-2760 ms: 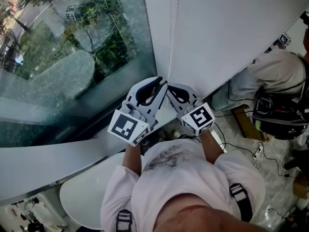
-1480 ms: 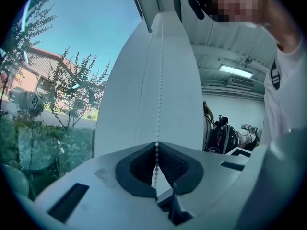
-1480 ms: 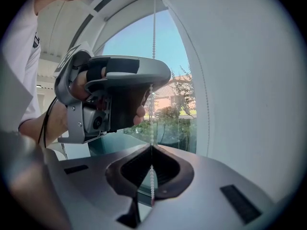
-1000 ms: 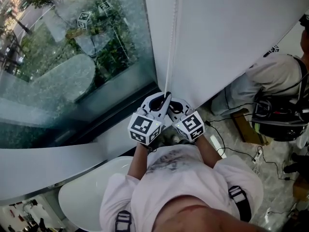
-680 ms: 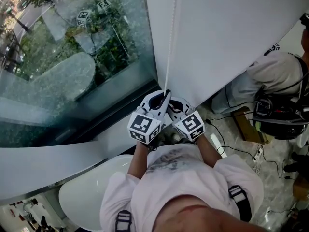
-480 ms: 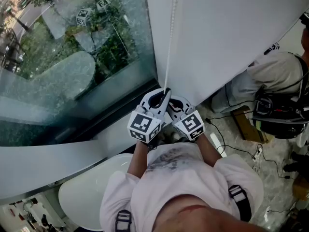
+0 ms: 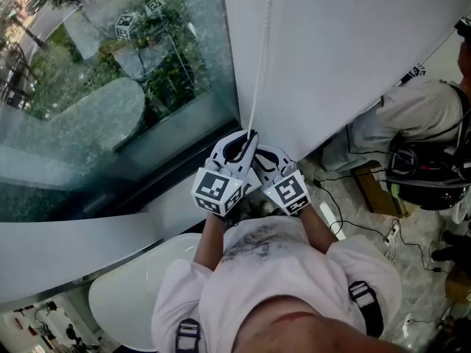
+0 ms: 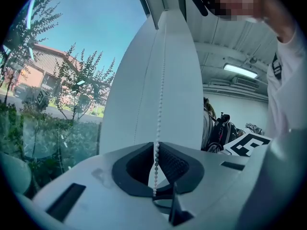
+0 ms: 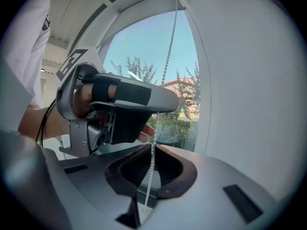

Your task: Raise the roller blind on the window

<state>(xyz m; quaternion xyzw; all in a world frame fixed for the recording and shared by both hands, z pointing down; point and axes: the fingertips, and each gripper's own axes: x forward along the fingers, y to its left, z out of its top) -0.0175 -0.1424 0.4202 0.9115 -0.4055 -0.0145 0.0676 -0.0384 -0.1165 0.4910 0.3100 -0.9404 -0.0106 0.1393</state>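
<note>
The white roller blind [image 7: 353, 43] covers the right part of the window, beside bare glass [image 7: 110, 87]. Its white bead chain [image 7: 259, 65] hangs straight down the blind's left edge to my two grippers. The left gripper [image 7: 249, 135] is shut on the chain, which runs between its dark pads [image 8: 156, 146] and on up the bead chain [image 8: 159, 95]. Just below and to its right, the right gripper [image 7: 259, 151] is also shut on the chain [image 9: 152, 150], with the bead chain [image 9: 149, 176] passing down between its jaws. The left gripper [image 9: 120, 104] fills that view's middle.
A seated person [image 7: 412, 109] with a dark backpack [image 7: 427, 175] is at the right, with cables [image 7: 346, 190] and a cardboard box [image 7: 375, 190] on the floor. A white sill [image 7: 73, 248] and a round white surface [image 7: 132, 300] lie at the lower left.
Since 2.8 s ago both grippers have gone down, closer together, with the chain in them. Over the last second they have hardly moved; the left one has crept slightly up.
</note>
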